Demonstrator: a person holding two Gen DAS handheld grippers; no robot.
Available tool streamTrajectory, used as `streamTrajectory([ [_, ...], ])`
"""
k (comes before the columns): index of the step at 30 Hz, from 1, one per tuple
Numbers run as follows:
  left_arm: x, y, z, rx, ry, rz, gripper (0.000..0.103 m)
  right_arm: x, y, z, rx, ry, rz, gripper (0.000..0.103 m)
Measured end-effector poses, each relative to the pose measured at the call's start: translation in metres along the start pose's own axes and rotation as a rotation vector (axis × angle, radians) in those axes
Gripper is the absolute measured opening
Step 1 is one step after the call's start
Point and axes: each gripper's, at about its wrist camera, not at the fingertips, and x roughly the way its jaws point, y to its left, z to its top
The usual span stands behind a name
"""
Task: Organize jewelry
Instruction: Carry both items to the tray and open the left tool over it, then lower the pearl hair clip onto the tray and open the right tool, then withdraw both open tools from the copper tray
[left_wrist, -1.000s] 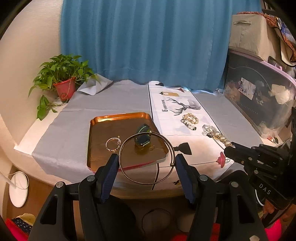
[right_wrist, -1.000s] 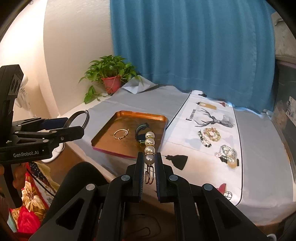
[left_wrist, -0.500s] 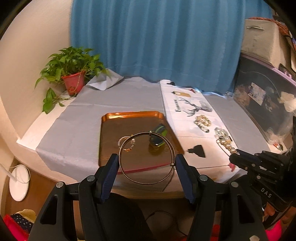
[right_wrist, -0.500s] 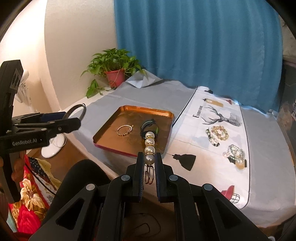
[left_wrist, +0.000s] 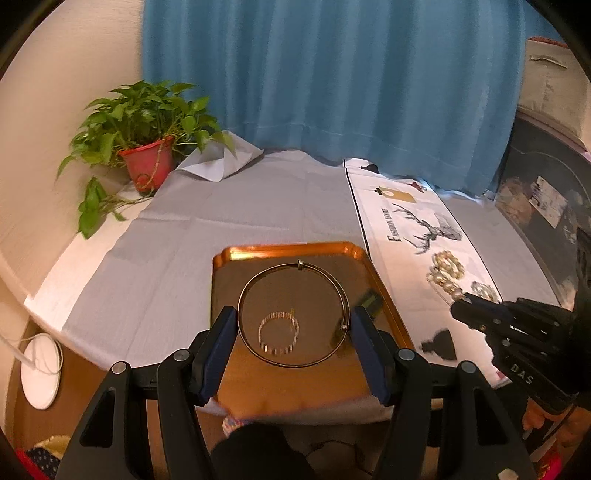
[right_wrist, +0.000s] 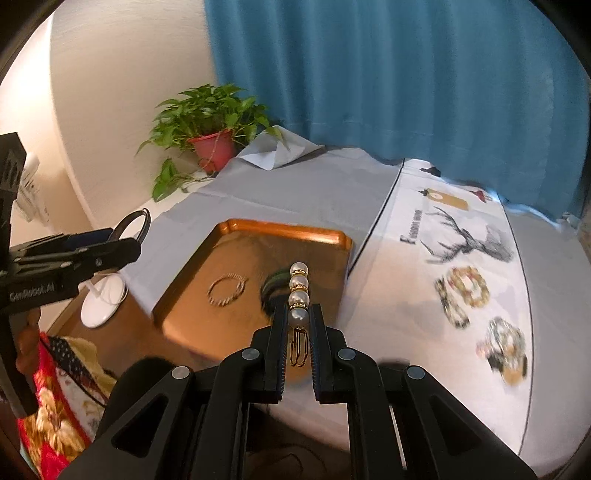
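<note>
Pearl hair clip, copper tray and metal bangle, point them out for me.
pearl hair clip (right_wrist: 298, 317): right wrist view, lowest pearl.
copper tray (right_wrist: 284, 230): right wrist view, far rim.
metal bangle (left_wrist: 258, 280): left wrist view, upper-left arc.

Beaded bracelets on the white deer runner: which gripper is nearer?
Right. The right gripper, shut on a pearl clip, has its tip just short of the beaded bracelets. The left gripper, holding a metal ring, is over the copper tray.

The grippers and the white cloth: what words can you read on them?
"DAS": white letters on the right gripper, seen from the left wrist.
"GenRobot.AI": on the left gripper's side, blurred but legible.
White cloth: a line of capitals beside the deer drawing, perhaps starting "FASHION", too blurred to read for sure.
</note>
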Motion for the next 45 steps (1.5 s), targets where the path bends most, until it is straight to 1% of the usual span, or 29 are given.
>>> streamTrajectory([
  [4,0.037,0.002,0.015,0.009,0.021,0.007,0.058,0.042,-0.007,0.028,-0.003,0.012,0.0,0.011],
  [9,0.087,0.01,0.024,0.007,0.078,0.001,0.058,0.094,-0.014,0.053,0.011,0.054,0.014,0.011],
  [14,0.126,0.017,0.021,0.0,0.125,0.003,0.058,0.139,-0.016,0.059,-0.001,0.111,0.028,0.011],
  [17,0.142,0.021,0.017,-0.006,0.153,0.004,0.058,0.156,-0.017,0.058,0.002,0.132,0.025,0.011],
  [19,0.15,0.023,0.015,-0.002,0.172,-0.009,0.059,0.166,-0.02,0.058,0.009,0.148,0.023,0.012],
  [20,0.153,0.023,0.013,0.007,0.182,-0.019,0.062,0.171,-0.021,0.058,0.01,0.157,0.021,0.012],
  [21,0.154,0.022,0.013,0.022,0.186,-0.022,0.067,0.176,-0.021,0.058,0.004,0.165,0.018,0.014],
  [22,0.154,0.021,0.012,0.033,0.189,-0.016,0.085,0.178,-0.02,0.057,-0.001,0.17,0.015,0.014],
  [23,0.15,0.02,0.012,0.046,0.182,0.01,0.097,0.181,-0.02,0.058,-0.006,0.183,0.016,0.023],
  [24,0.147,0.02,0.011,0.05,0.169,0.032,0.099,0.182,-0.02,0.058,-0.006,0.201,0.01,0.047],
  [25,0.142,0.02,0.011,0.054,0.154,0.046,0.099,0.18,-0.02,0.057,0.003,0.205,-0.001,0.061],
  [26,0.135,0.021,0.01,0.06,0.144,0.058,0.099,0.172,-0.021,0.056,0.016,0.186,-0.006,0.074],
  [28,0.12,0.025,0.005,0.059,0.149,0.087,0.099,0.152,-0.02,0.052,0.025,0.15,-0.006,0.074],
  [30,0.094,0.031,-0.006,0.015,0.128,0.116,0.099,0.126,-0.017,0.044,0.025,0.143,-0.013,0.074],
  [31,0.082,0.033,-0.012,-0.012,0.118,0.117,0.099,0.108,-0.015,0.037,0.028,0.129,-0.013,0.075],
  [32,0.064,0.035,-0.023,-0.056,0.107,0.104,0.1,0.089,-0.011,0.028,0.025,0.12,-0.017,0.075],
  [34,0.036,0.034,-0.042,-0.113,0.1,0.08,0.1,0.056,-0.006,0.012,0.022,0.104,-0.033,0.076],
  [36,0.01,0.028,-0.06,-0.146,0.093,0.05,0.1,0.024,0.001,-0.006,0.02,0.084,-0.047,0.078],
  [38,-0.009,0.019,-0.071,-0.14,0.095,0.028,0.1,-0.009,0.011,-0.026,0.014,0.064,-0.075,0.079],
  [40,-0.03,0.006,-0.081,-0.105,0.097,0.015,0.1,-0.037,0.02,-0.041,0.009,0.048,-0.087,0.079],
  [42,-0.053,-0.009,-0.09,-0.058,0.078,0.023,0.1,-0.065,0.027,-0.053,0.001,0.017,-0.089,0.079],
  [45,-0.084,-0.024,-0.098,-0.025,0.032,0.039,0.1,-0.096,0.034,-0.066,-0.003,-0.025,-0.098,0.079],
])
